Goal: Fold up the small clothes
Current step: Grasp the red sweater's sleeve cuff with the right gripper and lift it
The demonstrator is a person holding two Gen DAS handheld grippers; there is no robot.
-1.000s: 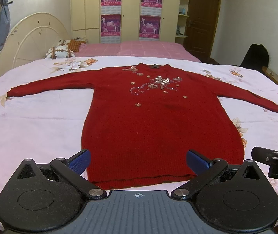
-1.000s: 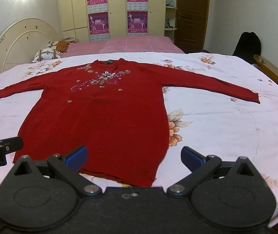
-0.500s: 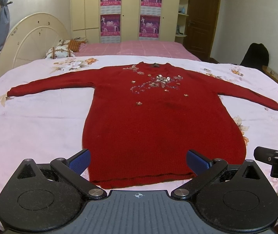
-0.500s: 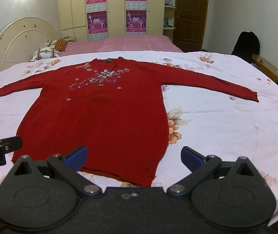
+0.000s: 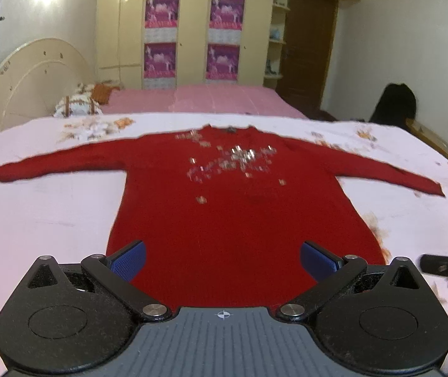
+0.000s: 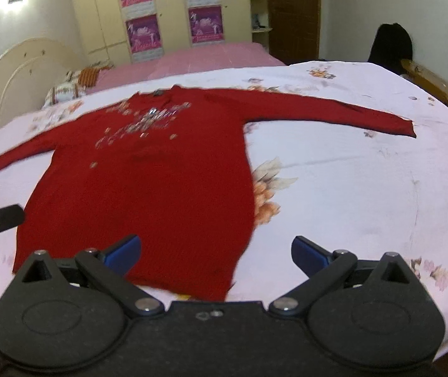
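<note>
Red sweater (image 5: 239, 216) spread flat and face up across the middle of both frames, on a pale floral bedsheet (image 5: 41, 220), both sleeves stretched out sideways, neckline toward the top of the frame, hem toward the bottom. Silvery sequin decoration (image 5: 233, 160) scattered over the chest, blurred in both views. Left gripper (image 5: 222, 259) at the bottom centre of the left wrist view, jaws spread wide, nothing between them, blue pads (image 5: 128, 260) over the lower part of the sweater near its hem; whether touching the cloth, cannot tell. Right gripper (image 6: 214, 253) at the bottom centre of the right wrist view, likewise wide apart and empty, left pad over the sweater's lower right corner, right pad over bare sheet beside it. Tip of the other gripper poking in at the right edge of the left view and at the left edge of the right view. Behind, in the upper part of the frames: pink bed (image 5: 198, 99), cream wardrobe (image 5: 189, 28) with purple posters, brown door (image 5: 310, 47), rounded cream headboard (image 5: 32, 84) at upper left.
</note>
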